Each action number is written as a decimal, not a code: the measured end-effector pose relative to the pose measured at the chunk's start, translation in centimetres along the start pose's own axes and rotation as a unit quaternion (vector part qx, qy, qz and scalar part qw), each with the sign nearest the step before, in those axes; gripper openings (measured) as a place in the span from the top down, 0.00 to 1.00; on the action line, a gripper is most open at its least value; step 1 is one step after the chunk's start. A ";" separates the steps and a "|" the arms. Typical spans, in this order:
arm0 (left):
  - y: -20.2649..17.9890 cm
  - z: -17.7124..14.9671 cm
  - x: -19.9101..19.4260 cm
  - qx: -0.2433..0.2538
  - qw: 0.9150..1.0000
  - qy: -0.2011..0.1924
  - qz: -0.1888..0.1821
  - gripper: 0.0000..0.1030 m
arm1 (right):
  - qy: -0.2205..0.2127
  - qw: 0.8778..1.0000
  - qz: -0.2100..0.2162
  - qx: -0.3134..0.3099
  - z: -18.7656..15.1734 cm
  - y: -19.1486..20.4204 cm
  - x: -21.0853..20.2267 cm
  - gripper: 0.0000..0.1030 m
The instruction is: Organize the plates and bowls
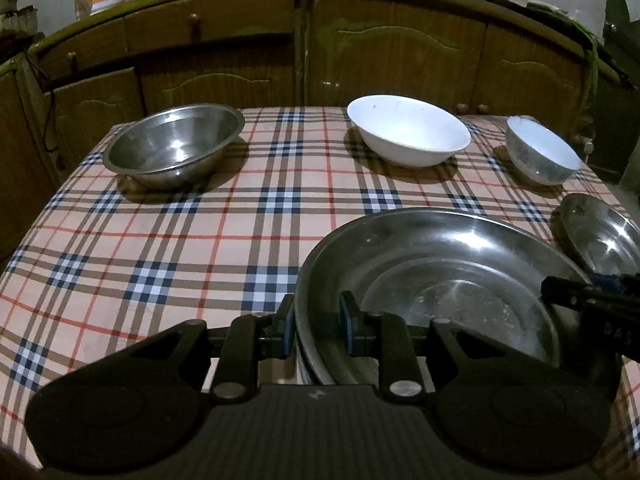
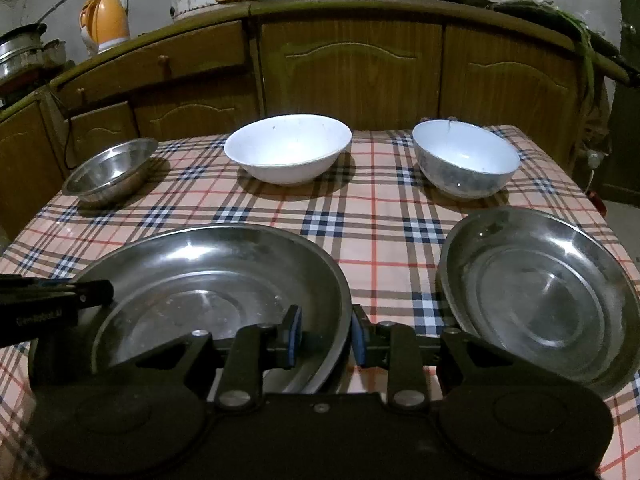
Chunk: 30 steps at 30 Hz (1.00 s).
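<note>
At six o'clock on the counter (image 1: 200, 240), both tongs, left (image 1: 316, 326) and right (image 2: 326, 338), clenched opposite rims of the big plate (image 1: 440, 264), sharing its weight.

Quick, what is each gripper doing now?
Left gripper: closed on the left rim of the large steel plate.
Right gripper: closed on its right rim.

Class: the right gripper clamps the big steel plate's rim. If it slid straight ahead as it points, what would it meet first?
Probably the tablecloth, in the gap between the big plate and the smaller plate; the right gripper points downward, though depth is unclear.
</note>
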State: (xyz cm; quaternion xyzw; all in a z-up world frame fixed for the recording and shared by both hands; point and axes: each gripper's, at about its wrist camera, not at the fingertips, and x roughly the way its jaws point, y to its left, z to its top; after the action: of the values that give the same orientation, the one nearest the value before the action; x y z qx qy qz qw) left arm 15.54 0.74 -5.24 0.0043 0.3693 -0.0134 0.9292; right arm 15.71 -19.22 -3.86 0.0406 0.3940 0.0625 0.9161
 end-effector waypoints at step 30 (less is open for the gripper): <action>0.5 0.1 -5.7 -0.033 0.999 -0.001 0.013 0.01 | -0.037 0.999 -0.008 0.020 -0.4 -1.7 -6.9 0.23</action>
State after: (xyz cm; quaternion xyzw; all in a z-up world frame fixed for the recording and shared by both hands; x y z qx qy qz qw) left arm 11.52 1.31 -1.26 -0.0215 0.3685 0.0112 0.9293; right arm 10.87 -21.87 0.60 0.0578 0.3612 0.0460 0.9296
